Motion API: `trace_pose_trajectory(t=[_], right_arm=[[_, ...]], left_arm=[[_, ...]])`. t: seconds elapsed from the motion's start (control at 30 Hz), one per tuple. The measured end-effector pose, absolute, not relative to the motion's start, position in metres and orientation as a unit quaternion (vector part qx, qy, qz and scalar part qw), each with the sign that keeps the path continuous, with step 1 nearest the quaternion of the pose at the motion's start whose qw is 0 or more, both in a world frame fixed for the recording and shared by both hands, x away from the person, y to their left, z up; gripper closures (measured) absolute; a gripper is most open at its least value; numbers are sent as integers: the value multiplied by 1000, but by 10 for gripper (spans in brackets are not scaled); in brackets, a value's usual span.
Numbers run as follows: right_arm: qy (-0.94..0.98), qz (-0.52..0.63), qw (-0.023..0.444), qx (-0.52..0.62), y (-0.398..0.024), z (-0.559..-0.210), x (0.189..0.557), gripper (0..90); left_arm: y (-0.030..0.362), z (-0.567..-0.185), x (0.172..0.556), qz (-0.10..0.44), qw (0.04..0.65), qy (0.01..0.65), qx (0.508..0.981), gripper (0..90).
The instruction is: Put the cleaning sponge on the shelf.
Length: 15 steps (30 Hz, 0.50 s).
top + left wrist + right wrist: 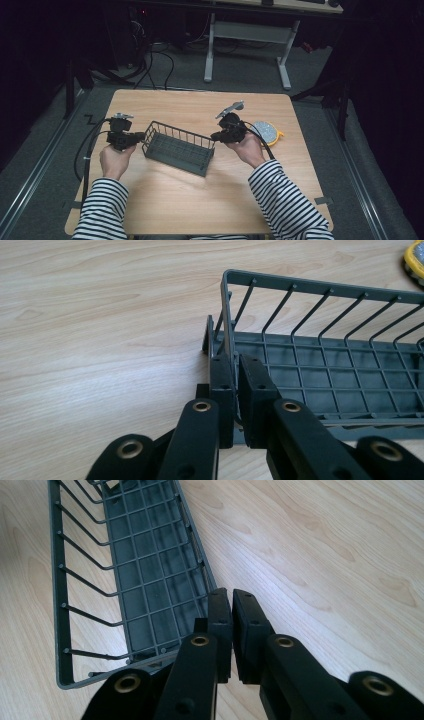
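Far end of dark grey wire basket (320, 365): cut off by the right edge in the left gripper view.
Basket wire at left gripper (234, 390): lower run hidden between the pads.
Round yellow-rimmed object (415, 262): cut off at the corner; type cannot be told.
Basket end at right gripper (230, 630): contact hidden behind the pads.

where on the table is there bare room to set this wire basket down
Bare wood lies along the table's near edge, between the two striped sleeves, and across the far strip beyond the wire basket. The left tool and right tool are each shut on a basket end. It is tighter at the right, by the round yellow-rimmed object.
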State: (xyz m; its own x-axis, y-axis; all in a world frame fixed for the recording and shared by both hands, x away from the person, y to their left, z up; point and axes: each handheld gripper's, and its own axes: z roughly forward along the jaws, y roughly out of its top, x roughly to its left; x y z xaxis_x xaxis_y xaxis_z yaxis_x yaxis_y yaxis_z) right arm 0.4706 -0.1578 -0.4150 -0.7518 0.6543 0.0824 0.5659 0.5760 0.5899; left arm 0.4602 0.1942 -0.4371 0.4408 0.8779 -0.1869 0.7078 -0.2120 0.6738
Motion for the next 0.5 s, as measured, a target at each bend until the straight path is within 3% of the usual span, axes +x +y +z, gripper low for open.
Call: trace_pose_trajectory(t=[0.5], right_arm=[[872,304,83,374,-211,-414,459,872]], left_arm=[[144,-438,471,103,371,484,786,855]])
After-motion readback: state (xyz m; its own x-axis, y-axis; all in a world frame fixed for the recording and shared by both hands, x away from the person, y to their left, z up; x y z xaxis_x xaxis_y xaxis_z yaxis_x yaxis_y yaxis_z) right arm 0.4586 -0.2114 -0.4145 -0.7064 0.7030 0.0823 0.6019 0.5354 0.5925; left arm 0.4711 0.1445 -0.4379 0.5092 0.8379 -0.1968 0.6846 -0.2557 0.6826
